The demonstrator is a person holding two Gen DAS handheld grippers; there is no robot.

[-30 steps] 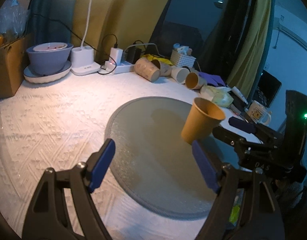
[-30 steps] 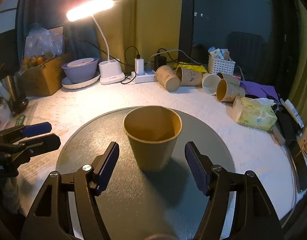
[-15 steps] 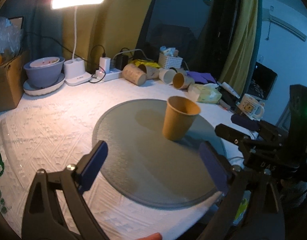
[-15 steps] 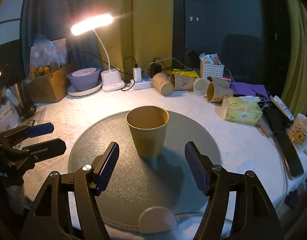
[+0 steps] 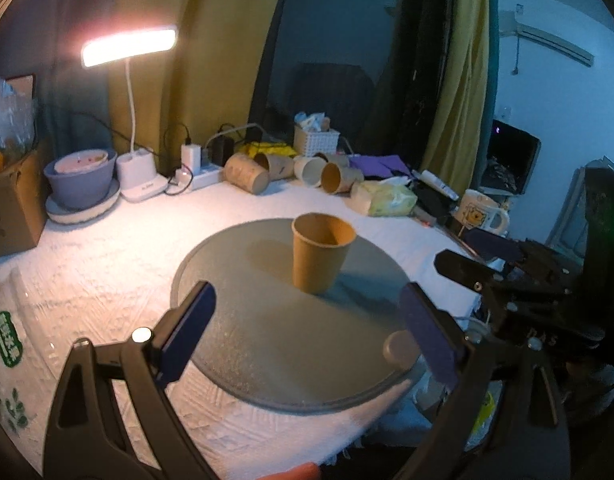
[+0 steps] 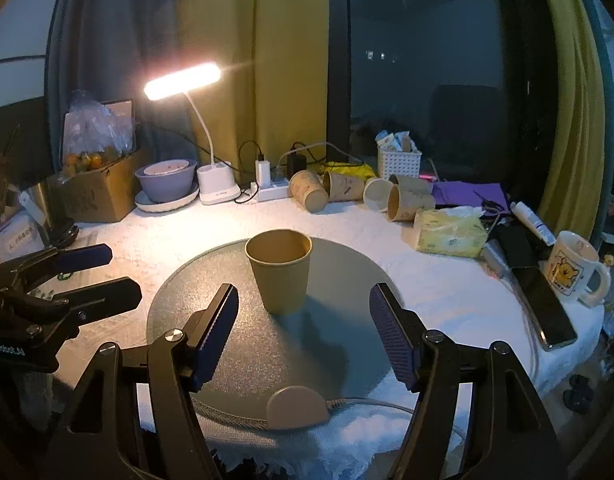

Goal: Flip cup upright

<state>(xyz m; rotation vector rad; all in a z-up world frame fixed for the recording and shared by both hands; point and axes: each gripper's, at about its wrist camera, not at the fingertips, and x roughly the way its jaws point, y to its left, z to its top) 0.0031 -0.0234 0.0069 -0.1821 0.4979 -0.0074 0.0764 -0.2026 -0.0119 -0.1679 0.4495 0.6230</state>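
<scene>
A: Cup (image 6: 281,276)?
B: Upright, mouth up, on the disc (image 6: 347,344) mid-desk. Looks done.
A: Grippers?
B: Right gripper (image 6: 303,336) nearer the cup, fingers wide apart, empty, cup straight ahead between them. Left gripper (image 5: 307,332) spread wide, empty, cup ahead, axis vertical. Likely next: back off.

Light: a lit desk lamp (image 6: 182,80) is set at the table's back | Window: dark panes (image 6: 423,56) are framed by yellow curtains (image 6: 291,52) | Wall: a pale wall (image 5: 547,92) is seen at right | Table: a white textured cloth (image 6: 155,236) is spread over it
</scene>
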